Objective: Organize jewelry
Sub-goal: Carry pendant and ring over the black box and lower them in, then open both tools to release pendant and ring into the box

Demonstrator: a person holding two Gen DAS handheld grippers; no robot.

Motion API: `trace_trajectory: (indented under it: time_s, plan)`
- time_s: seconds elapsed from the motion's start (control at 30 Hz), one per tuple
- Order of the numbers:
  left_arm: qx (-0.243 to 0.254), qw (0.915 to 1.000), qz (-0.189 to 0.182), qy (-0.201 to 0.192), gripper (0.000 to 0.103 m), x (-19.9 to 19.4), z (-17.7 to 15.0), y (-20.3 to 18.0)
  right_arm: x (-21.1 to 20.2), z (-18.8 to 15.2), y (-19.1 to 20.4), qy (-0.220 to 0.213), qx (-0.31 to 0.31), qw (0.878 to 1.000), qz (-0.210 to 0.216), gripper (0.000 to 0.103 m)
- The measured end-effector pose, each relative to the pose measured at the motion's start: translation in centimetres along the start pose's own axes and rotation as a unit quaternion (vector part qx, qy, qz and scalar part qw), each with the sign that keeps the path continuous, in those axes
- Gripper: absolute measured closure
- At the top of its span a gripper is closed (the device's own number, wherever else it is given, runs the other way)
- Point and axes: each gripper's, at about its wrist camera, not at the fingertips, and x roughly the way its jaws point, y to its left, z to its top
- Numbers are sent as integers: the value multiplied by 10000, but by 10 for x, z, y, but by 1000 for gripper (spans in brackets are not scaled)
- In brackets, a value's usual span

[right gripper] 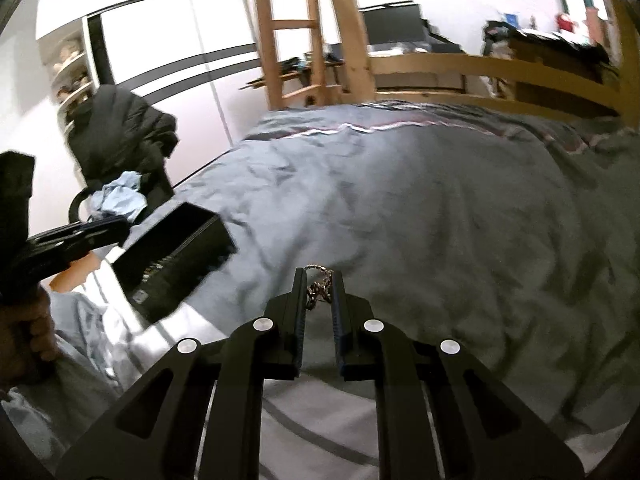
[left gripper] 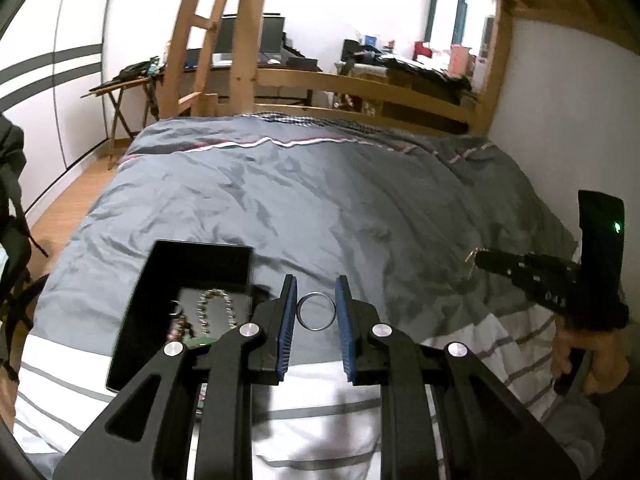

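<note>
The left gripper (left gripper: 316, 300) pinches one smooth metal ring (left gripper: 316, 311) between ribbed blue pads beside the black rectangular box (left gripper: 160, 276); the right gripper (right gripper: 319, 292) pinches one linked chain (right gripper: 318, 290) above the wrinkled grey duvet (right gripper: 440, 200).

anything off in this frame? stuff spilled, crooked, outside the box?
Nothing spilled or damaged. The black box sits open on the duvet, slightly skewed, with a beaded bracelet inside. Still outside it: a ring between the left hand-held gripper fingers, and a chain pinched in the right hand-held gripper.
</note>
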Motion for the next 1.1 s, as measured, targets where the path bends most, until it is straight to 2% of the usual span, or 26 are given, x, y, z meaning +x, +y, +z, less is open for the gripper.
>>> trace_trajectory:
  time_s: [0.07, 0.4, 0.6, 0.8, 0.9, 1.0, 1.03, 1.07, 1.1]
  plan:
    - [-158, 9998, -18, -92, 84, -3, 2, 15, 6, 7, 17, -11, -51, 9999, 152, 91]
    - [-1013, 9947, 175, -39, 84, 3, -4, 74, 45, 39, 104, -68, -533, 9956, 764, 91]
    - [-1688, 9852, 76, 272, 84, 24, -14, 105, 76, 35, 160, 135, -1004, 9894, 1036, 91]
    - [-2237, 9746, 49, 132, 83, 18, -24, 125, 110, 28, 172, 383, -721, 9843, 1568, 91]
    - [-2435, 9698, 85, 119, 65, 19, -26, 130, 120, 24, 176, 519, -753, 9827, 1611, 90]
    - [-2325, 9726, 46, 41, 49, 17, -25, 126, 117, 18, 186, 432, -1097, 9813, 1521, 89]
    - [-2326, 9725, 89, 0, 40, 15, -24, 126, 119, 16, 186, 488, -1107, 9815, 1484, 83]
    - [-2359, 9717, 148, -52, 35, 13, -23, 127, 121, 14, 186, 548, -1068, 9819, 1467, 68]
    - [-2430, 9695, 278, -156, 25, 8, -23, 128, 120, 14, 184, 560, -1003, 9834, 1406, 58]
